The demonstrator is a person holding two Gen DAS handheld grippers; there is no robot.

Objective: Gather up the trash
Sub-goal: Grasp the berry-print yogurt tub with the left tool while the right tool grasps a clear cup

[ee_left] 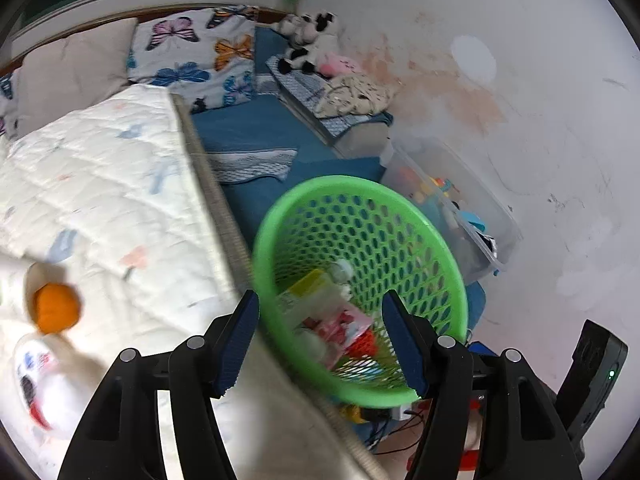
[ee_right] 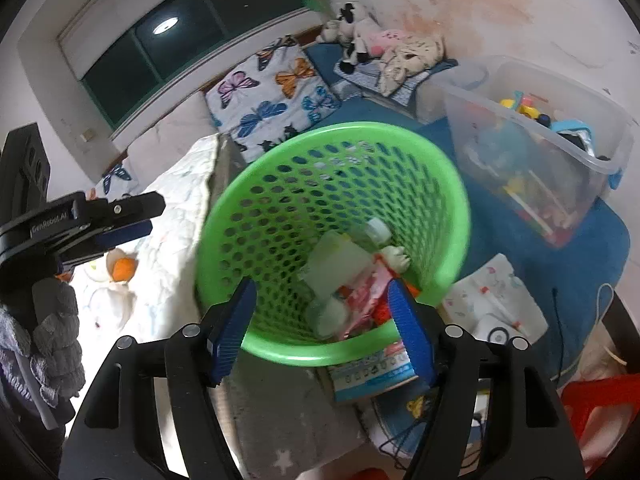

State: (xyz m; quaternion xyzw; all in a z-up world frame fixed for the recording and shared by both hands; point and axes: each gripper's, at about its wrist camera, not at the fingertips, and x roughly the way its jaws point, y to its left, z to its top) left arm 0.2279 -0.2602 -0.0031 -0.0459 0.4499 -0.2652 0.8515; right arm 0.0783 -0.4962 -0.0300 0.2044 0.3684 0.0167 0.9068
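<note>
A green mesh basket (ee_left: 400, 236) stands beside the bed and also shows in the right wrist view (ee_right: 280, 184). It holds trash: a pink wrapper (ee_right: 370, 286), a pale carton (ee_right: 336, 260) and a small bottle (ee_right: 378, 232). My left gripper (ee_left: 320, 340) is open and empty, hovering over the basket's near rim. My right gripper (ee_right: 320, 328) is open and empty over the basket mouth. The left gripper's body (ee_right: 92, 220) shows at the left in the right wrist view. An orange-capped white bottle (ee_left: 52, 312) lies on the white quilt (ee_left: 100, 184).
Butterfly pillow (ee_left: 192, 56) and plush toys (ee_left: 308, 40) lie at the bed's head. A clear toy bin (ee_right: 532, 152) stands on the blue mat (ee_right: 580, 280) to the right. A printed box (ee_right: 372, 372) and cables lie below the basket.
</note>
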